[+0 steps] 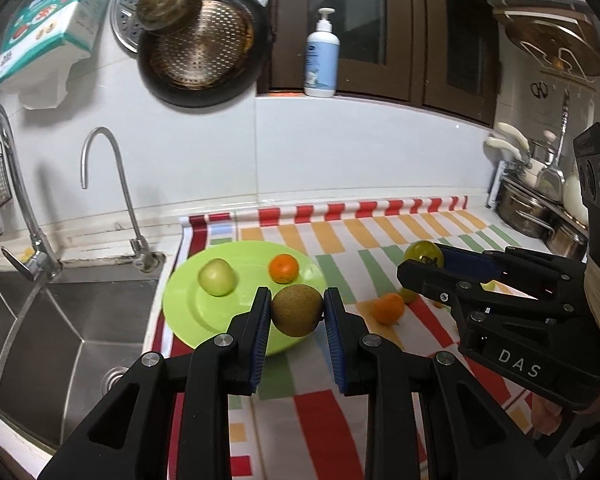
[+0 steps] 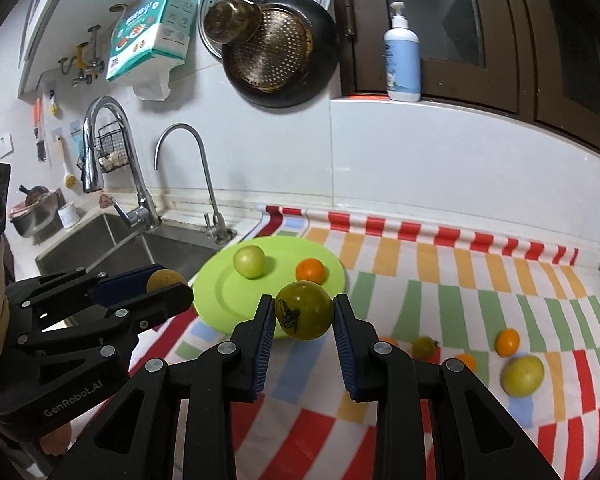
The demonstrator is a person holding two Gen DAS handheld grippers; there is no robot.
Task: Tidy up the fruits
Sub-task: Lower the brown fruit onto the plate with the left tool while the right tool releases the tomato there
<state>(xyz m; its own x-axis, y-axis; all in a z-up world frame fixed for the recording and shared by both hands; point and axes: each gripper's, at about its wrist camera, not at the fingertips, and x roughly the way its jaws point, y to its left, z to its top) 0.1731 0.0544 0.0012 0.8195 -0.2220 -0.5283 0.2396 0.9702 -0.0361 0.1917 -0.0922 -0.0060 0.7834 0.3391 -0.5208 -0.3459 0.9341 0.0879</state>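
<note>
We've got left tongs point(image 1: 297, 311) pinching a brown kiwi point(image 1: 297, 310) & right tongs point(image 2: 304, 311) pinching a green tomato point(image 2: 304, 310), both w/ the green plate point(image 2: 220, 292) just behind.

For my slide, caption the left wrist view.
Left gripper holds a brown round fruit above the lime-green plastic plate.

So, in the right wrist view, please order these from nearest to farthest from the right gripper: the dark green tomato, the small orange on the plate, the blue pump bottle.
1. Dark green tomato: held between the pads of the right gripper.
2. Small orange: just behind, on the lime green plate.
3. Blue pump bottle: far back, on the window ledge, upper right.
</note>
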